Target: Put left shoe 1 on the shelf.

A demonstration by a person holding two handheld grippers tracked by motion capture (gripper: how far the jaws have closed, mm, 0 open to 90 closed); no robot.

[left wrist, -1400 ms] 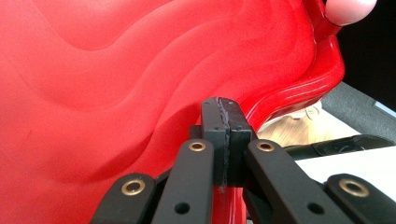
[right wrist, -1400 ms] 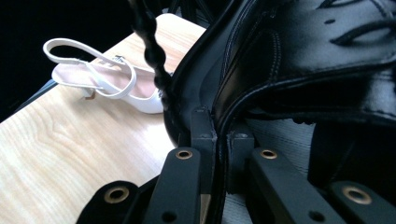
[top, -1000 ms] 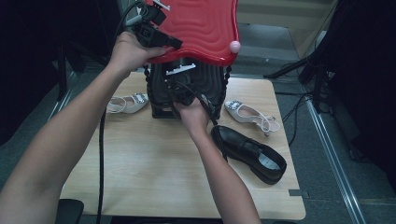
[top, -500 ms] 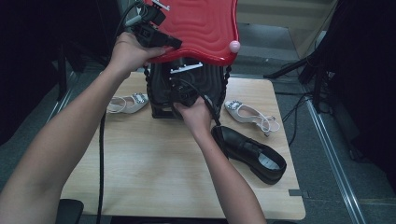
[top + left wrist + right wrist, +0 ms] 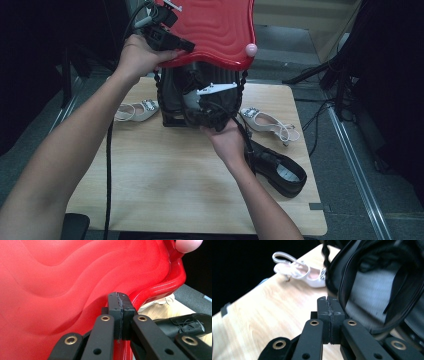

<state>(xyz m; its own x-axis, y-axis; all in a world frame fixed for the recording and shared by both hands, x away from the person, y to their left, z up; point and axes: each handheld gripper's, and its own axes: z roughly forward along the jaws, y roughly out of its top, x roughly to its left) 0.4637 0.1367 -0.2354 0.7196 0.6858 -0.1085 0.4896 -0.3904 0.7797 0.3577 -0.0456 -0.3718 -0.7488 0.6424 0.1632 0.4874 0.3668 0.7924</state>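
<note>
Your black case (image 5: pixel 175 97) stands upright at the upper middle of the high view, its red lid (image 5: pixel 215 30) raised above it; its inside is too dark to tell what it holds. Your left hand-held gripper (image 5: pixel 187 47) is at the lid's lower edge, upper left of the frame; the left gripper view shows its jaws closed, pads meeting, against that red rim. Your right hand-held gripper (image 5: pixel 328 312) has just been closing and its pads now meet with nothing between them, just beside the case's black rim. On the bench (image 5: pixel 150 190), a white sandal (image 5: pixel 135 110) lies left of the case, another white sandal (image 5: pixel 267 122) lies right, and a black shoe (image 5: pixel 277 170) sits lower right.
</note>
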